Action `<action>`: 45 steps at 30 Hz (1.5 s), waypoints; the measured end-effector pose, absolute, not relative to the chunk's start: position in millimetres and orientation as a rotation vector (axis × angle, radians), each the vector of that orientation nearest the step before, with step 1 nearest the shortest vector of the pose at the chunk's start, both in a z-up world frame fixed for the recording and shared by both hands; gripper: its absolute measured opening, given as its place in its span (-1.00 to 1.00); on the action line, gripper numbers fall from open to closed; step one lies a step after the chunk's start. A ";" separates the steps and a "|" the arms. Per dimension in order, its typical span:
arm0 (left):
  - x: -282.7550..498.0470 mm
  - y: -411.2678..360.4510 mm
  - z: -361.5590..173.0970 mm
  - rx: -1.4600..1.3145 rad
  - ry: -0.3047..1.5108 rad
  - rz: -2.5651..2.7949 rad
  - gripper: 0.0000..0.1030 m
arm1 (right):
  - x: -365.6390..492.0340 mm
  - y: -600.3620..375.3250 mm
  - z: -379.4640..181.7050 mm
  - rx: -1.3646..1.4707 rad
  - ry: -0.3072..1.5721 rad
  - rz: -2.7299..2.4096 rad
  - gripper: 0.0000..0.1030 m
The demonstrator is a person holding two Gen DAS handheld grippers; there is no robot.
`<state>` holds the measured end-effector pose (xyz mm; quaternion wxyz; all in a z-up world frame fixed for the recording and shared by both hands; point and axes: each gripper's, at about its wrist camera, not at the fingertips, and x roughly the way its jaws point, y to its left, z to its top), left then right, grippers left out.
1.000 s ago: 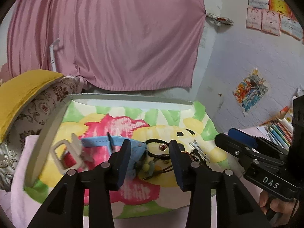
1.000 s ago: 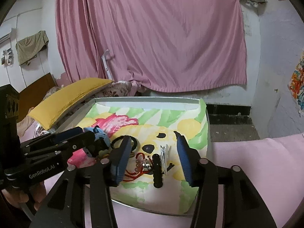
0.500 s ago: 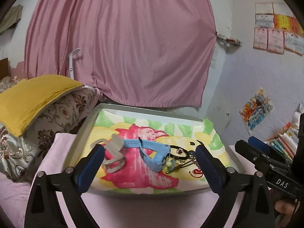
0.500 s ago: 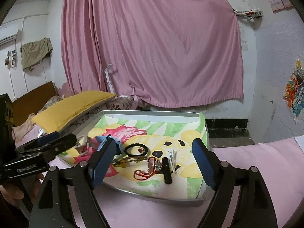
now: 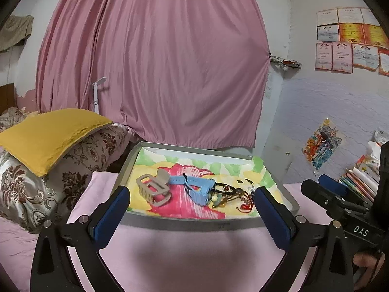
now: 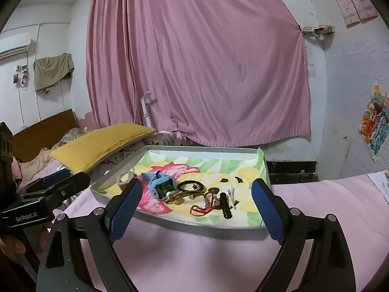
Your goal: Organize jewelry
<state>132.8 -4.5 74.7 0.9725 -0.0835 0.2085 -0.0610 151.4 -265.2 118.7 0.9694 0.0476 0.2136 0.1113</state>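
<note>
We hold our left claw (image 5: 192,209) wide open with nothing in it. It hangs over the pink sheet (image 5: 184,250), just in front of the near edge of the tray (image 5: 184,222). Our right claw (image 6: 194,203) is wide open too, and it holds nothing. It also sits just in front of the tray's near edge.

The tray has a bright picture of flowers on its floor. All the jewelry lies inside it, past the tips of both claws and not touching them. On the left side lies a beige hair clip (image 5: 153,189). Right beside it is a blue watch (image 5: 194,187) with its strap touching the clip. Next to the watch is a black hair tie (image 6: 190,185) and some gold bits with a green bead (image 5: 217,198). A red cord bracelet (image 6: 203,206) lies nearer the front edge. On the right is a black hair pin (image 6: 225,205), with a small silver clip (image 6: 231,192) just beside it.

A yellow pillow (image 5: 46,133) rests on a flowery pillow to the left of the tray. A pink curtain (image 5: 155,60) hangs behind.
</note>
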 end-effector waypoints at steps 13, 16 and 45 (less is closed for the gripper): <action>81.8 12.0 66.5 -0.181 0.405 -0.101 0.99 | 87.4 -260.2 122.1 0.068 0.371 0.215 0.95; 72.1 13.0 65.8 -0.181 0.396 -0.096 0.99 | 76.0 -259.3 121.9 0.068 0.361 0.215 0.95; 14.0 16.3 31.9 -0.148 0.326 0.045 0.99 | 11.9 -264.4 87.9 0.079 0.283 0.114 0.97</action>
